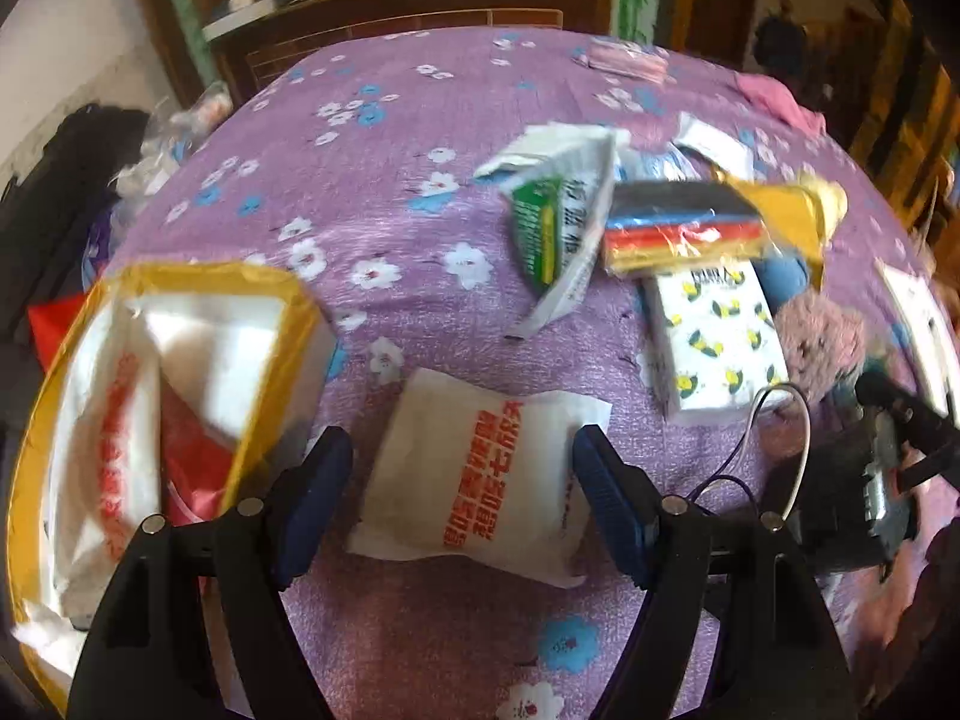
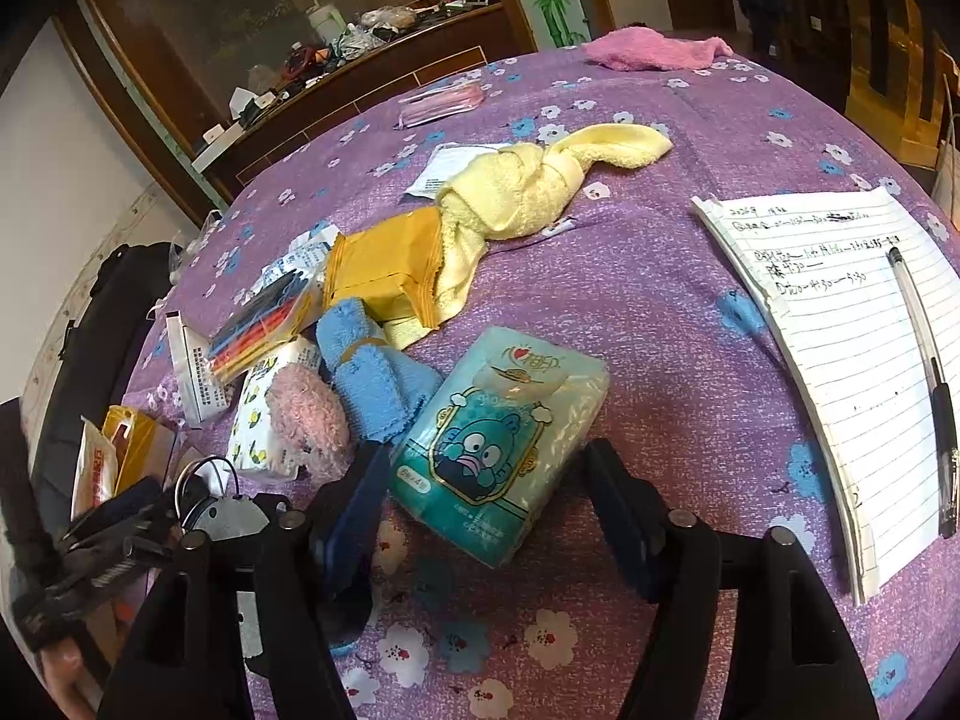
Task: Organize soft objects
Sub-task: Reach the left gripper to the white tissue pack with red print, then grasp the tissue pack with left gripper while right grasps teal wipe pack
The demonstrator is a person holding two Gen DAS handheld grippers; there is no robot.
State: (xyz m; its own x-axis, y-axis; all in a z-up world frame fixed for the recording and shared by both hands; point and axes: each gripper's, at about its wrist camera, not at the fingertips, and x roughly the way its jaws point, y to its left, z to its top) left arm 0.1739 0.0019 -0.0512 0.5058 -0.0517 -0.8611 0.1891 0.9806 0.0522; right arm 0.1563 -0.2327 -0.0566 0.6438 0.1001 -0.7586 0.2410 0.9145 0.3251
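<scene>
In the left wrist view, the left gripper (image 1: 462, 483) had its jaws spread wide on either side of a white tissue pack with red lettering (image 1: 480, 483) that lay flat on the purple flowered tablecloth (image 1: 384, 180); whether the pads touched the pack could not be told. To the left stood a yellow-rimmed box (image 1: 276, 354) holding another white pack with red print (image 1: 102, 450) and something red. Farther off lay a green-and-white packet (image 1: 555, 228), a wrapped stack of coloured cloths (image 1: 684, 228), a lemon-patterned tissue pack (image 1: 717, 336) and a pink fuzzy item (image 1: 822, 342), close together. In the right wrist view, the right gripper (image 2: 486, 504) also had its jaws apart, flanking the near end of a teal tissue pack with a cartoon figure (image 2: 498, 438), which rested tilted on the cloth just beside a blue towel (image 2: 375, 372). Beyond that were a knotted yellow towel (image 2: 534, 186) touching a yellow package (image 2: 384, 264), and a pink cloth (image 2: 654, 51) at the far edge. A lined notebook (image 2: 840, 324) with a pen (image 2: 924, 384) lying on it sat well to the right.
</scene>
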